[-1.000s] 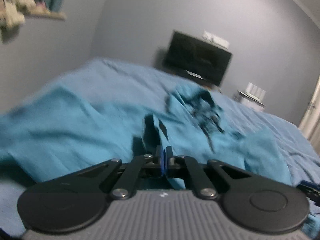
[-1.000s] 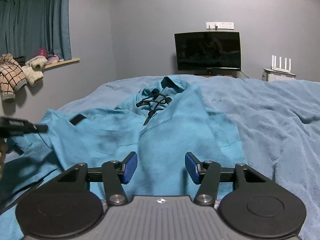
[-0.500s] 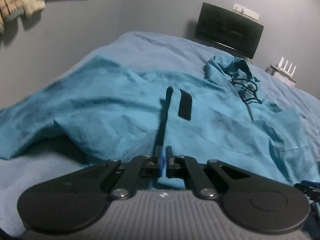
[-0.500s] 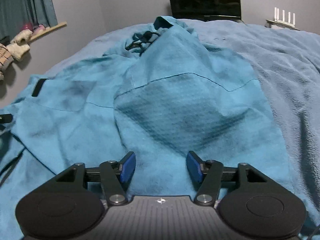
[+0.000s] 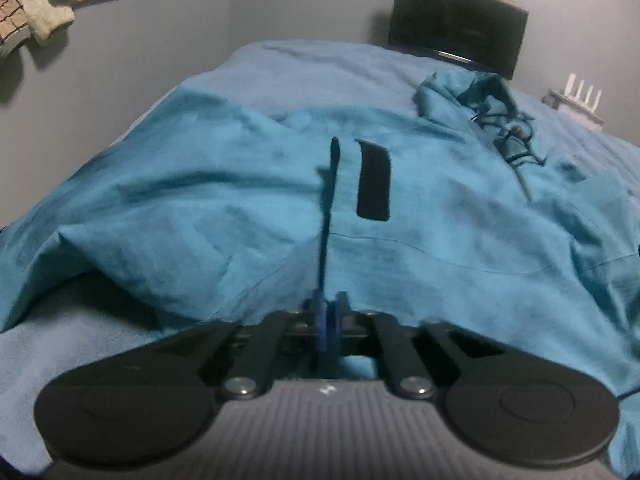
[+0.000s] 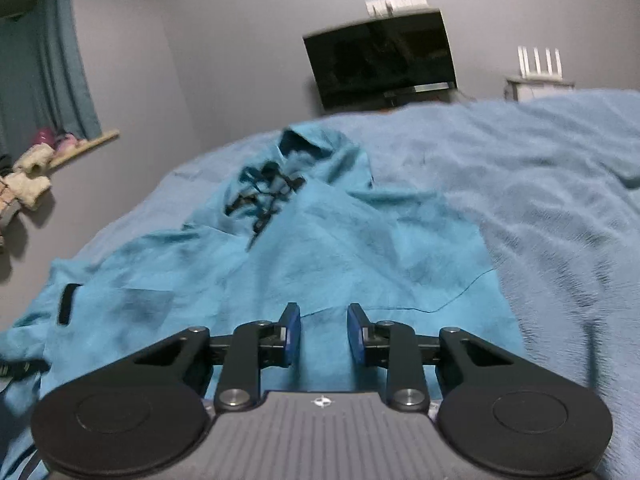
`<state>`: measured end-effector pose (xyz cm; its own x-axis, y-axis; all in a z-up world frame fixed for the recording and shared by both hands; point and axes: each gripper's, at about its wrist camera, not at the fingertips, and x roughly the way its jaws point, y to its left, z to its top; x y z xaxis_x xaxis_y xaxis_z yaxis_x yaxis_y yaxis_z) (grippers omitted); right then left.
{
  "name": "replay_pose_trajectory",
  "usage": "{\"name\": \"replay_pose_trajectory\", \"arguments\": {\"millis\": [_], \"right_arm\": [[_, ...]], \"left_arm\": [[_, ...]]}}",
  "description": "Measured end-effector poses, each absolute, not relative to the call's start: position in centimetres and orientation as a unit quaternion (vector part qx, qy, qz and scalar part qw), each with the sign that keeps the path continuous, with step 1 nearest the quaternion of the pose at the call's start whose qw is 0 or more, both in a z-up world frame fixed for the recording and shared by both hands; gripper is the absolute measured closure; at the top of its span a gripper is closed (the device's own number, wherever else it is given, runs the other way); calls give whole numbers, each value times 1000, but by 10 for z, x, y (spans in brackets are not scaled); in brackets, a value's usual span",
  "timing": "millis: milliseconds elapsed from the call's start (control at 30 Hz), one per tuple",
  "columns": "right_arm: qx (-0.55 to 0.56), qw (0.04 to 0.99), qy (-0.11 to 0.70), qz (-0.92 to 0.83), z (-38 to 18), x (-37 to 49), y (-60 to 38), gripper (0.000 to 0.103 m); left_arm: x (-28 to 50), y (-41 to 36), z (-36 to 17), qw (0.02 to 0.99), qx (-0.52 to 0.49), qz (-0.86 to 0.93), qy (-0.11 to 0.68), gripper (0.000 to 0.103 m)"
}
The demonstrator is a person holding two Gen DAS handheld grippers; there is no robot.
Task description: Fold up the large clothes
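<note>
The teal hooded jacket [image 6: 304, 264] lies spread and rumpled on the blue bed [image 6: 560, 208], hood toward the far wall; the likely fault is that the right gripper [image 6: 323, 330], whose jaws are closing with the near hem fabric lying under the gap and not yet pinched, catches only the top layer or nothing, so the fold would drag unevenly. The left gripper [image 5: 329, 320] has its jaws pressed together on a dark edge or strap of the jacket [image 5: 326, 232], which could slip out if pulled. Both grippers point forward and downward over the near hem.
</note>
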<state>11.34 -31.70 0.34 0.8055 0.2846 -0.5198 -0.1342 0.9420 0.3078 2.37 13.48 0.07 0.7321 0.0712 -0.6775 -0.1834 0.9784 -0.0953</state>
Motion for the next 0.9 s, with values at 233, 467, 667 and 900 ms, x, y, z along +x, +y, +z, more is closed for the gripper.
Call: {"name": "replay_pose_trajectory", "arguments": {"millis": [233, 467, 667, 900], "right_arm": [[107, 929, 346, 79, -40, 168, -291, 71], [114, 944, 292, 105, -23, 170, -290, 62], [104, 929, 344, 93, -33, 207, -281, 49], [103, 939, 312, 102, -23, 180, -281, 47]], "left_arm": [[4, 143, 7, 931, -87, 73, 348, 103], [-15, 144, 27, 937, -88, 76, 328, 103], [-17, 165, 17, 923, -107, 109, 353, 103], [-18, 172, 22, 927, -127, 111, 335, 102]]}}
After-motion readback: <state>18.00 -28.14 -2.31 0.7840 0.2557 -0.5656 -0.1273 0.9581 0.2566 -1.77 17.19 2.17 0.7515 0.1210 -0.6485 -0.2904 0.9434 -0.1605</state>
